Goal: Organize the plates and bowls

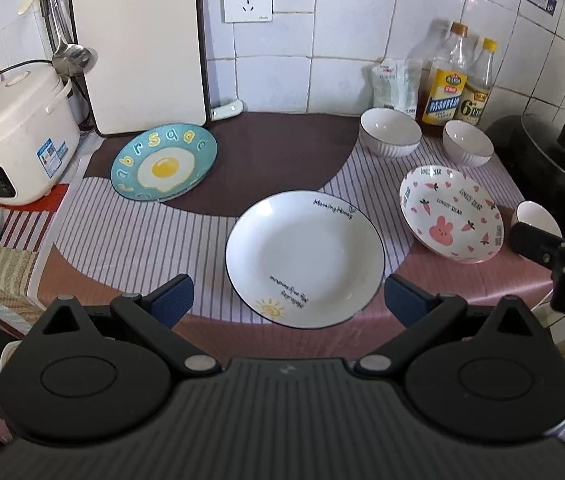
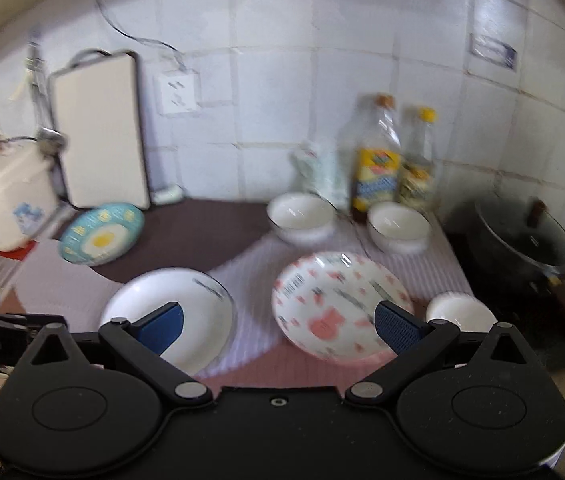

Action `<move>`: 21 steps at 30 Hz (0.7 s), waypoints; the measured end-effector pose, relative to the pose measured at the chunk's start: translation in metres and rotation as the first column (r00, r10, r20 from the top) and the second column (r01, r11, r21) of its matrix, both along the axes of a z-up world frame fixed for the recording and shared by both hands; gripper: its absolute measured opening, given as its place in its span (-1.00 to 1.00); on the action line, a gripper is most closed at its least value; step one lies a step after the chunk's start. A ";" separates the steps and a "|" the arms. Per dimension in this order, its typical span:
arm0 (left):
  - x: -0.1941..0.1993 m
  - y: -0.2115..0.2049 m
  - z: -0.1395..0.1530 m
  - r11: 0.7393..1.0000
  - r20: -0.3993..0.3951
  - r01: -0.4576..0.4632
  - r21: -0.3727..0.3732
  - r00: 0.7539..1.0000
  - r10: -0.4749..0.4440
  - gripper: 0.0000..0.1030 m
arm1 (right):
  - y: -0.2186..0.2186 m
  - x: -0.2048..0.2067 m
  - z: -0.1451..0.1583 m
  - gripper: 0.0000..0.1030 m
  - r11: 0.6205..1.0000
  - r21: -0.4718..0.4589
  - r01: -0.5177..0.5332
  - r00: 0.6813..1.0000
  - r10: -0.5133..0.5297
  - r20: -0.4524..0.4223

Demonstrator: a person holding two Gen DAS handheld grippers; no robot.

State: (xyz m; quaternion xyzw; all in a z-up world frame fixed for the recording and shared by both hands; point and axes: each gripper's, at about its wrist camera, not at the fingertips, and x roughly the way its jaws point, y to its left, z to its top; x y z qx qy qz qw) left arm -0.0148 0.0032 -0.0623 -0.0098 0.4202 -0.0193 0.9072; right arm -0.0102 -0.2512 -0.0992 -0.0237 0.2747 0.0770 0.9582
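Observation:
A white plate with a sun drawing (image 1: 304, 256) lies in the middle of the counter, just ahead of my open, empty left gripper (image 1: 288, 300). A blue fried-egg plate (image 1: 164, 162) lies far left. A pink rabbit plate (image 1: 452, 214) lies to the right. Two white ribbed bowls (image 1: 390, 132) (image 1: 468, 143) stand at the back, and a small white bowl (image 1: 538, 218) sits far right. In the blurred right wrist view my right gripper (image 2: 278, 326) is open and empty above the near edge, between the white plate (image 2: 170, 312) and the rabbit plate (image 2: 342, 304).
A rice cooker (image 1: 18, 132) stands far left, and a white cutting board (image 1: 140, 48) leans on the tiled wall. Oil and vinegar bottles (image 1: 448, 80) stand at the back right. A black lidded pot (image 1: 546, 156) sits far right. A striped cloth (image 1: 122, 232) covers the counter.

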 end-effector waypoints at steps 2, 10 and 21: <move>0.007 0.009 0.001 1.000 -0.029 -0.018 -0.015 0.999 0.017 1.00 | 0.005 0.003 -0.004 1.00 0.998 -0.010 -0.065 0.997 0.066 0.050; 0.046 0.034 -0.011 0.986 -0.108 -0.068 -0.150 0.993 0.052 0.95 | 0.023 0.050 -0.054 1.00 0.978 -0.021 -0.209 0.977 0.210 0.027; 0.101 0.063 -0.092 0.968 -0.164 -0.180 -0.173 0.975 0.152 0.66 | 0.026 0.102 -0.139 0.46 0.969 0.179 -0.171 0.959 0.205 -0.198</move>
